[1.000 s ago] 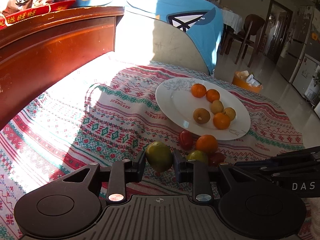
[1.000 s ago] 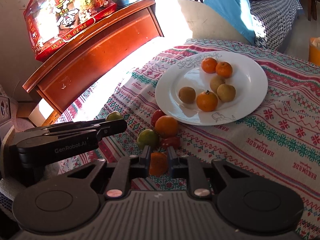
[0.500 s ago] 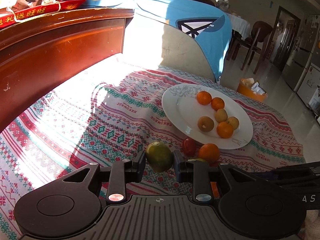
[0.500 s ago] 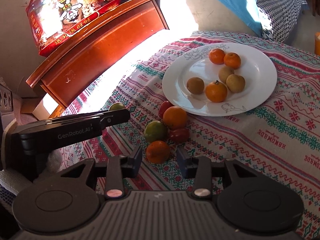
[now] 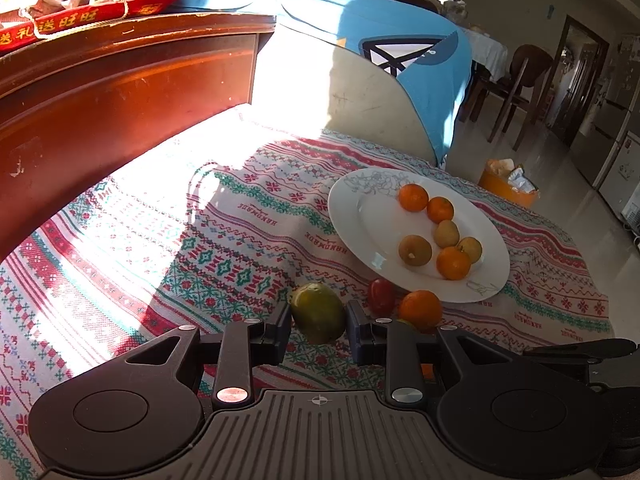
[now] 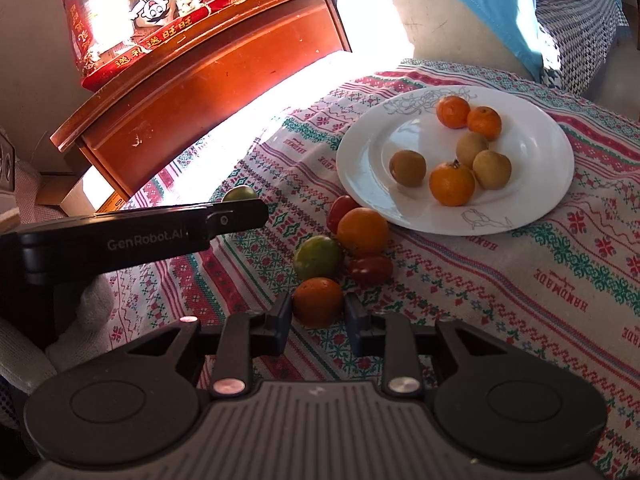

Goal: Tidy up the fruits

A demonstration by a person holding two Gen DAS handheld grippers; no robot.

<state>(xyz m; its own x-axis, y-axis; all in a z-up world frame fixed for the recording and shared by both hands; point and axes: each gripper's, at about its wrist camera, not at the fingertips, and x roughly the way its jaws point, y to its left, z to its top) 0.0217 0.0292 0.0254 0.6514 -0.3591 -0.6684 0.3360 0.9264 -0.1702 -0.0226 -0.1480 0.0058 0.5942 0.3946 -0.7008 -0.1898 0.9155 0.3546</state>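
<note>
My left gripper (image 5: 318,316) is shut on a green fruit (image 5: 318,312), held just above the patterned cloth. From the right wrist view it (image 6: 244,208) shows side-on at the left, the green fruit (image 6: 240,192) peeking out behind its tip. My right gripper (image 6: 318,312) has a small orange (image 6: 318,302) between its jaws, which are closing with the pads against its sides. The white plate (image 6: 360,168) beyond holds several oranges and brown fruits. A loose cluster lies before the plate: a red fruit (image 6: 340,210), an orange (image 6: 362,232), a green one (image 6: 318,256) and another red one (image 6: 370,270).
A red-brown wooden cabinet (image 5: 120,92) stands at the left with a red snack bag (image 6: 152,12) on top. A blue-covered chair back (image 5: 380,60) rises behind the table. An orange bin (image 5: 508,184) sits on the floor beyond the far edge.
The right jaws let go of the small orange, spread wide around it on the cloth, then narrowed onto it again. The left gripper kept its hold on the green fruit.
</note>
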